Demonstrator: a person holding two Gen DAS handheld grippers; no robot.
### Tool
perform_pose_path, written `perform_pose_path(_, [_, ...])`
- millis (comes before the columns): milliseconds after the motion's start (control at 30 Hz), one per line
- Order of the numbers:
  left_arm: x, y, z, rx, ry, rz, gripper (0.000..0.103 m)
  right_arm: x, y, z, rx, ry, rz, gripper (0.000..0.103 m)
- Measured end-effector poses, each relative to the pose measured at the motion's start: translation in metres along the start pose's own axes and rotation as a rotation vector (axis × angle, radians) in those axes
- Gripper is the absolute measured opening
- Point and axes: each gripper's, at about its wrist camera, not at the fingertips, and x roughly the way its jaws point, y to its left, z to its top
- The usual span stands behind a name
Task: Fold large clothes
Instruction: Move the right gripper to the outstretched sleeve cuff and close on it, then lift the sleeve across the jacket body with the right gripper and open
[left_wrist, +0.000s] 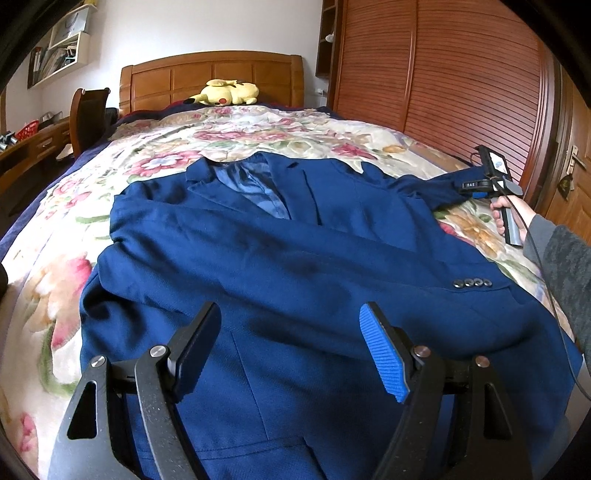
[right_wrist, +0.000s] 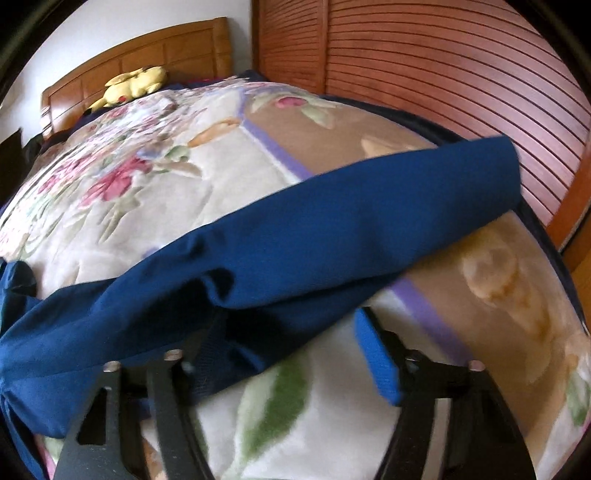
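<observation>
Your navy blazer (left_wrist: 295, 251) lies front-up on the bed's floral blanket (left_wrist: 258, 129), one sleeve already crossed over the chest. The other sleeve (right_wrist: 332, 229) is still outstretched. Your right gripper (right_wrist: 291, 347) straddles it, fingers half-open, not yet pinching. Your left gripper (left_wrist: 291, 339) hovers wide open, empty. Most folding remains.

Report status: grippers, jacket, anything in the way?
Left gripper open above jacket. Right gripper open at the sleeve, no grip yet. Nothing in the way.
</observation>
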Motion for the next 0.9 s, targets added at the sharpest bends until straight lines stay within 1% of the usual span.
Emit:
perform_pose_path(67, [0.000, 0.000, 0.000, 0.000, 0.000, 0.000, 0.078, 0.002, 0.005, -0.001, -0.026, 0.005, 0.000, 0.045])
perform_pose_path(100, [0.000, 0.000, 0.000, 0.001, 0.000, 0.000, 0.078, 0.003, 0.008, -0.002, -0.037, 0.009, -0.001, 0.043])
perform_pose_path(133, [0.000, 0.000, 0.000, 0.001, 0.001, 0.002, 0.078, 0.004, 0.011, -0.002, -0.051, 0.008, -0.009, 0.038])
perform_pose_path(167, [0.000, 0.000, 0.000, 0.001, 0.001, 0.001, 0.078, 0.005, 0.014, -0.003, -0.065, 0.006, -0.010, 0.030])
perform_pose_path(200, [0.000, 0.000, 0.000, 0.000, 0.000, 0.001, 0.078, 0.005, 0.015, -0.003, -0.075, 0.008, -0.005, 0.026])
perform_pose_path(233, [-0.001, 0.000, 0.001, 0.001, -0.001, 0.002, 0.078, 0.004, 0.017, -0.004, -0.089, 0.010, -0.006, 0.019])
perform_pose_path(267, [-0.001, 0.000, 0.000, 0.001, -0.003, 0.002, 0.078, 0.004, 0.020, -0.004, -0.111, 0.008, -0.011, 0.007])
perform_pose_path(367, [-0.002, 0.001, 0.001, 0.000, -0.007, 0.002, 0.078, -0.010, 0.027, -0.007, -0.185, -0.039, -0.039, 0.005])
perform_pose_path(500, [-0.004, 0.002, 0.001, -0.002, -0.012, -0.001, 0.078, -0.033, 0.033, -0.006, -0.193, -0.120, -0.004, 0.004])
perform_pose_path(633, [-0.005, 0.002, 0.001, -0.001, -0.015, 0.000, 0.078, -0.060, 0.040, -0.008, -0.217, -0.170, 0.003, 0.004])
perform_pose_path(733, [-0.006, 0.001, 0.002, 0.001, -0.020, 0.000, 0.078, -0.089, 0.050, -0.021, -0.256, -0.229, 0.031, 0.004])
perform_pose_path(900, [-0.006, 0.001, 0.002, -0.001, -0.023, 0.006, 0.078, -0.135, 0.075, -0.037, -0.325, -0.293, 0.090, 0.004])
